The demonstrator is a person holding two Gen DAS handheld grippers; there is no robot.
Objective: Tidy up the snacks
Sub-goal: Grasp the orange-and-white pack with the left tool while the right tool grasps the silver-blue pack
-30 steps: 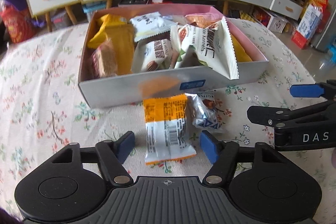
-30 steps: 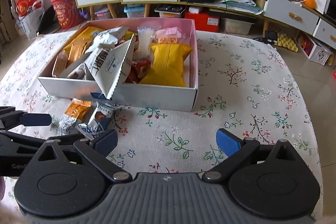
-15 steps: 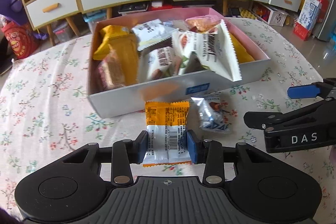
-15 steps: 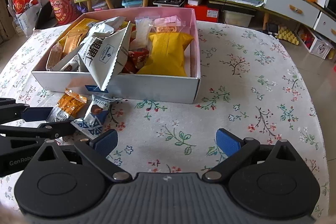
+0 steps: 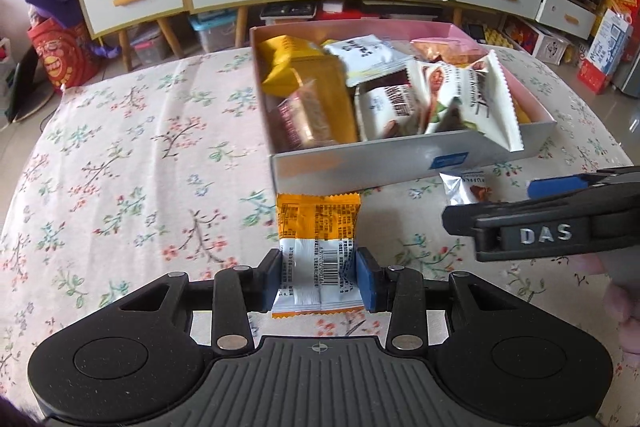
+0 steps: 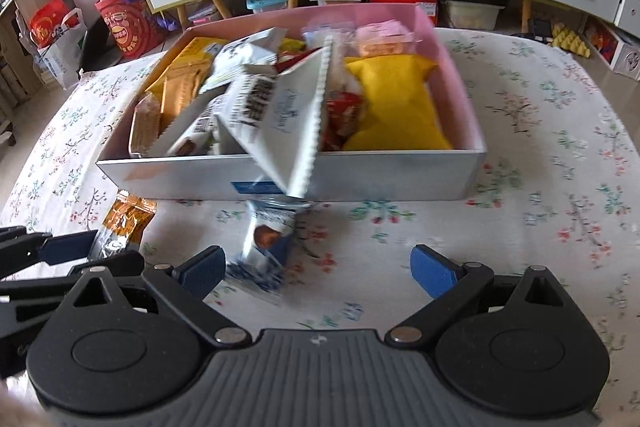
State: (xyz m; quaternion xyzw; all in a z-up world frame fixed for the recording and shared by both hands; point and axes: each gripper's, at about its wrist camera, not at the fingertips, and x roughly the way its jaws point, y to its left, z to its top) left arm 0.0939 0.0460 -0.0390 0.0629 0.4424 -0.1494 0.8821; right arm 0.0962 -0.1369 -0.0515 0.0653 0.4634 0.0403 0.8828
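Step in hand: pick-up of loose snacks for the box (image 5: 400, 163).
Left gripper (image 5: 320, 277): jaws clamped on the orange-and-white packet (image 5: 318, 247), just short of the box's near wall.
Right gripper (image 6: 316, 267): jaws wide, nothing held; silver packet (image 6: 268, 239) lies on the table (image 6: 520, 227) between them.
Next move, as judged: carry the held packet over the wall into the box.
Obstruction: large white bag (image 6: 280, 131) hangs over the near wall; the box is crowded.
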